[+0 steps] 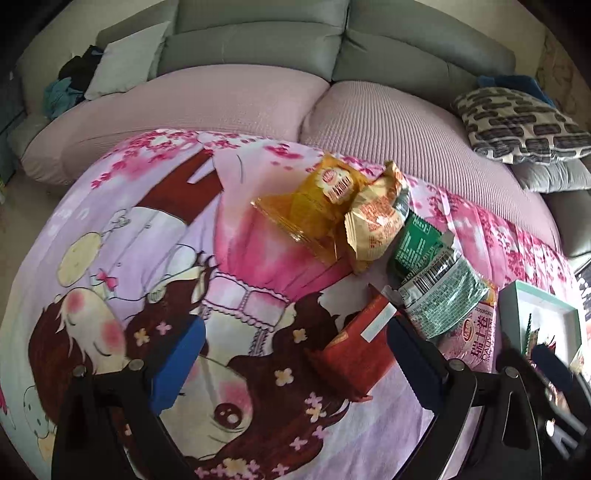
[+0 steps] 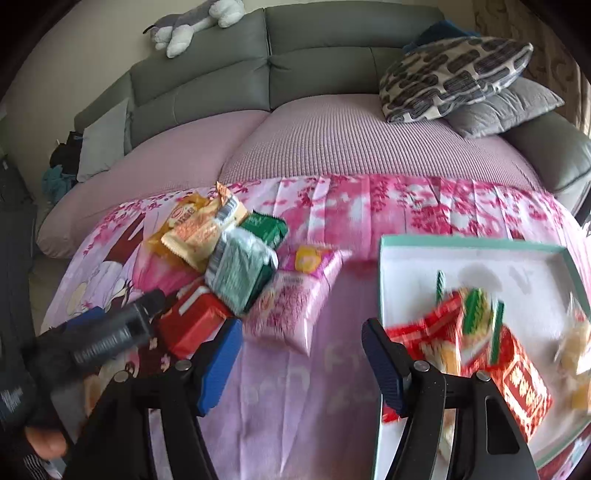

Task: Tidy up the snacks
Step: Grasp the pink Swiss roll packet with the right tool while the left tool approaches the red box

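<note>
On the pink cartoon-print cloth [image 1: 155, 229] spread in front of the grey sofa [image 2: 332, 48], a loose heap of snack packets lies to the left of a shallow teal-rimmed box [image 2: 476, 243]. From the left wrist view, the left hand-held gripper [image 1: 291, 365] stands wide over the cloth, its blue pads apart; a red packet [image 1: 354, 350] sits just inside its right finger, and I cannot tell whether that pad touches the wrapper — nothing is pinched between the two. Beyond it lie a green-and-white packet [image 1: 439, 299], a dark green packet [image 1: 417, 240], a cream-and-orange packet [image 1: 373, 218] and a clear yellow packet [image 1: 314, 206], the last two overlapping. A pale pink packet [image 1: 476, 339] lies beside the green-and-white one, close to the box's near corner.

From the right wrist view, the right hand-held gripper [image 2: 299, 365] hangs part-way open above bare cloth with nothing between its fingers, just beside the box's left wall. Inside the box, red packets [image 2: 517, 384] with yellow and green print are heaped toward the near side — blurred, so their number is unclear — and a pale yellowish packet [image 2: 576, 343] lies at the right edge. The left hand-held gripper shows at lower left of that view, over the red packet. A patterned cushion [image 2: 454, 74] rests on a grey cushion [image 2: 506, 107] at the sofa's right end, and a grey-and-white plush toy [image 2: 195, 22] lies along the sofa's back.
</note>
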`<state>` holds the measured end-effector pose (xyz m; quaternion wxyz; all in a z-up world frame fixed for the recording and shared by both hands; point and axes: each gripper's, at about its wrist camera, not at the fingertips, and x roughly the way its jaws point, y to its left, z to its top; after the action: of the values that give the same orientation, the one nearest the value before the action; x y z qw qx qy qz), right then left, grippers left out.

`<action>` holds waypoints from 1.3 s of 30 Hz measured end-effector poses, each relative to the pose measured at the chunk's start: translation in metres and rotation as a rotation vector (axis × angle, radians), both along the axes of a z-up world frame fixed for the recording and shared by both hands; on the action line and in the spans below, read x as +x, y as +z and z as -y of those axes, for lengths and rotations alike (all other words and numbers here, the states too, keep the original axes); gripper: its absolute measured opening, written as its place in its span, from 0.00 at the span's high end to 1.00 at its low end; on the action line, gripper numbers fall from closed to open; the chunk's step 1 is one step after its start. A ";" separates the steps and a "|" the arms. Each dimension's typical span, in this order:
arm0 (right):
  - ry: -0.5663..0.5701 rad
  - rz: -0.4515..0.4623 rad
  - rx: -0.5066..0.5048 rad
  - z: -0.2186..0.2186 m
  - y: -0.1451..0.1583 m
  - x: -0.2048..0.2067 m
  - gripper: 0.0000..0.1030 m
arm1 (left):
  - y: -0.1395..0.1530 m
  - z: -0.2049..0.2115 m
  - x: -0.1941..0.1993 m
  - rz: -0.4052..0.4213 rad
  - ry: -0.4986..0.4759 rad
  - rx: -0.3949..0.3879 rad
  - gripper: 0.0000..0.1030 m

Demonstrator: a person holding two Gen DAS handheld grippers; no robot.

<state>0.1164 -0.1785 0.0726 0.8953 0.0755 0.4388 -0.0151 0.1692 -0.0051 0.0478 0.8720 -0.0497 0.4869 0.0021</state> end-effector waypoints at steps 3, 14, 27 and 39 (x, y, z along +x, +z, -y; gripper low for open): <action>-0.001 -0.024 -0.014 -0.003 -0.007 0.015 0.32 | -0.004 -0.003 0.004 -0.007 0.013 -0.011 0.04; -0.001 -0.103 -0.046 -0.013 -0.034 0.050 0.32 | -0.010 -0.015 0.008 -0.013 0.055 0.003 0.04; -0.011 -0.116 -0.049 -0.005 -0.044 0.048 0.55 | -0.003 0.012 0.007 0.010 -0.068 -0.025 0.05; -0.045 -0.113 -0.068 0.006 -0.042 0.027 0.58 | -0.015 0.034 0.008 -0.031 -0.169 -0.049 0.24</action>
<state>0.1432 -0.1848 0.0303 0.8705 0.0541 0.4862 -0.0543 0.1769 -0.0393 0.0328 0.8601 -0.0295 0.5026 -0.0828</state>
